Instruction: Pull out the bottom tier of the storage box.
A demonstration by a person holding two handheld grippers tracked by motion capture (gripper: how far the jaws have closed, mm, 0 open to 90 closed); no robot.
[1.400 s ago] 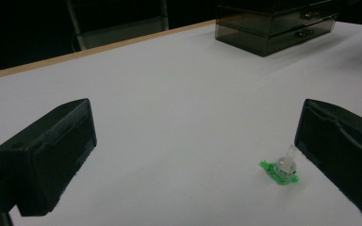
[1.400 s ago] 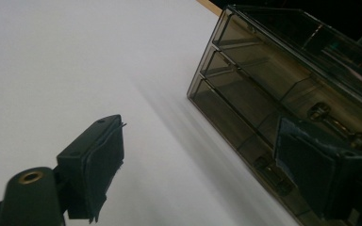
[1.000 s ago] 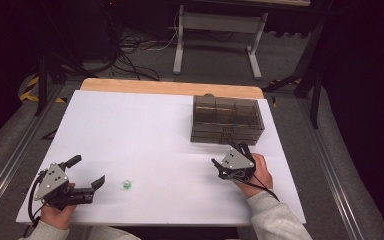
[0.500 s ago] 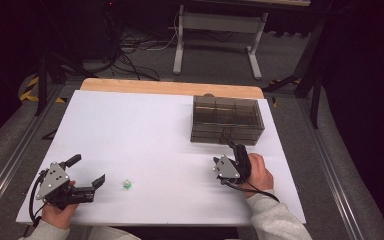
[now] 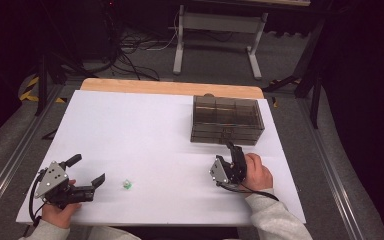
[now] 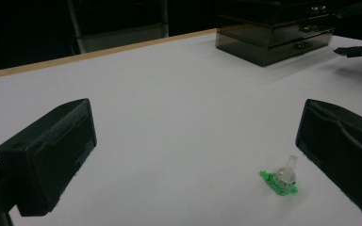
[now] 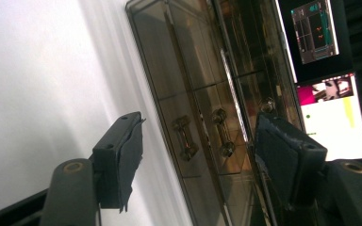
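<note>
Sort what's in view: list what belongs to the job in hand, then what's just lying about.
In the job:
left gripper, open
small green piece
right gripper, open
smoked drawer box

Lying about:
cables on the floor
grey stand
lit screens

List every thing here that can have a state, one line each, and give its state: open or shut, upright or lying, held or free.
Left gripper: open, fingers spread, holding nothing, aimed at the green piece.
Right gripper: open, empty, turned on its side, facing the drawer handles.
Small green and clear plastic piece: free on the table, clear stub pointing up, untouched.
Smoked plastic drawer box: drawers all shut, standing on the white table.
</note>
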